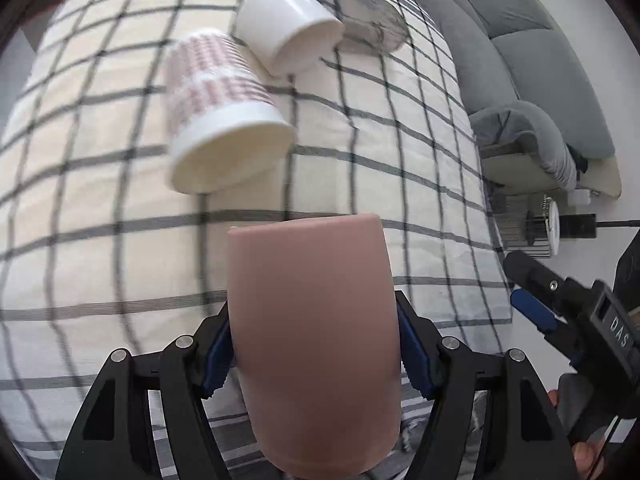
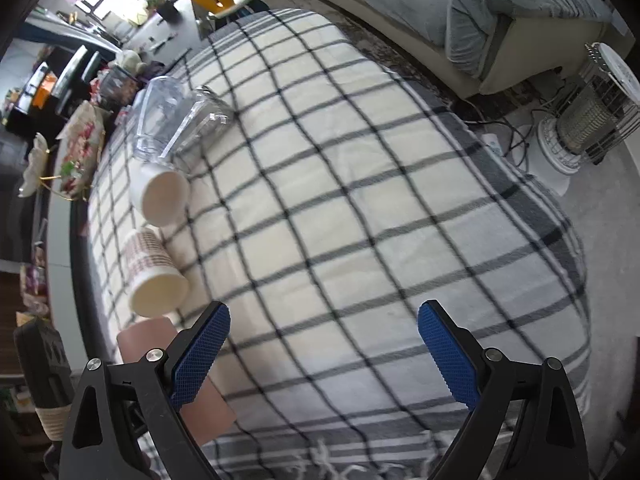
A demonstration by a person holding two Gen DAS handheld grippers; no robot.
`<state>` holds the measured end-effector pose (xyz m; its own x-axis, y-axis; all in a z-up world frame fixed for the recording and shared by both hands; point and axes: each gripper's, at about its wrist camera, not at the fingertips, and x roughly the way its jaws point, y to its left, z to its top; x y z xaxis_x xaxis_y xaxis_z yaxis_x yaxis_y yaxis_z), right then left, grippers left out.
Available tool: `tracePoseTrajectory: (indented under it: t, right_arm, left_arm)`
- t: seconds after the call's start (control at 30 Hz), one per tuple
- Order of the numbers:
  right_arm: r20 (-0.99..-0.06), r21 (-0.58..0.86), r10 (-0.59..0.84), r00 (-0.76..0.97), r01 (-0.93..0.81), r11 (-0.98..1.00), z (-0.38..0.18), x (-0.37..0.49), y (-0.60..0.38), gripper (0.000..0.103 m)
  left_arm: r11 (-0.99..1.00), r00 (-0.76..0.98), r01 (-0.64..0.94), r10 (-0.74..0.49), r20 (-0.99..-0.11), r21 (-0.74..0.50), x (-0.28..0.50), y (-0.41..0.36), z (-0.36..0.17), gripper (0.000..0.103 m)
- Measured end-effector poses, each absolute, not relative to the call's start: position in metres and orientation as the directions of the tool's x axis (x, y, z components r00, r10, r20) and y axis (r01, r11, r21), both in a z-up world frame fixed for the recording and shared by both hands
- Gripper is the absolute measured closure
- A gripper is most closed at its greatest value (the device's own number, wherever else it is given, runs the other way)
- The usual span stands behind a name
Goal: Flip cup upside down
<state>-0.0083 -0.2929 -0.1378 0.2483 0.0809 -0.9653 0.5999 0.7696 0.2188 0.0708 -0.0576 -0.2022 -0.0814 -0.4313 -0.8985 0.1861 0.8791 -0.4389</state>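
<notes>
My left gripper (image 1: 316, 350) is shut on a plain pink cup (image 1: 312, 332), its blue pads pressed on both sides; the cup's flat closed end points away from the camera. The same pink cup (image 2: 160, 344) shows at the lower left of the right wrist view, partly behind my finger. My right gripper (image 2: 324, 348) is open and empty above the checked tablecloth (image 2: 360, 200); it also shows at the right edge of the left wrist view (image 1: 536, 300).
A patterned paper cup (image 1: 220, 116) and a white cup (image 1: 288, 24) lie on their sides on the cloth, with a clear plastic jug (image 2: 168, 120) beyond. A grey sofa (image 1: 520, 40) and a heater (image 2: 592, 116) stand past the table's right edge.
</notes>
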Motion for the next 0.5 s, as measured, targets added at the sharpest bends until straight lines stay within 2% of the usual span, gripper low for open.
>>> tracePoseTrajectory:
  t: [0.23,0.5]
  right_arm:
    - [-0.982,0.109,-0.008,0.186,0.611,0.784,-0.139,-0.022,-0.333,0.008]
    - [-0.984,0.109,-0.007,0.176,0.639,0.761,-0.148,-0.035,-0.357,0.008]
  left_arm:
    - [0.836,-0.124,0.215,-0.489,-0.864,-0.504,0.066,-0.124,-0.225,0.033]
    - [0.852,-0.121,0.288,-0.420,-0.900,-0.436,0.063,-0.156,-0.241,0.033]
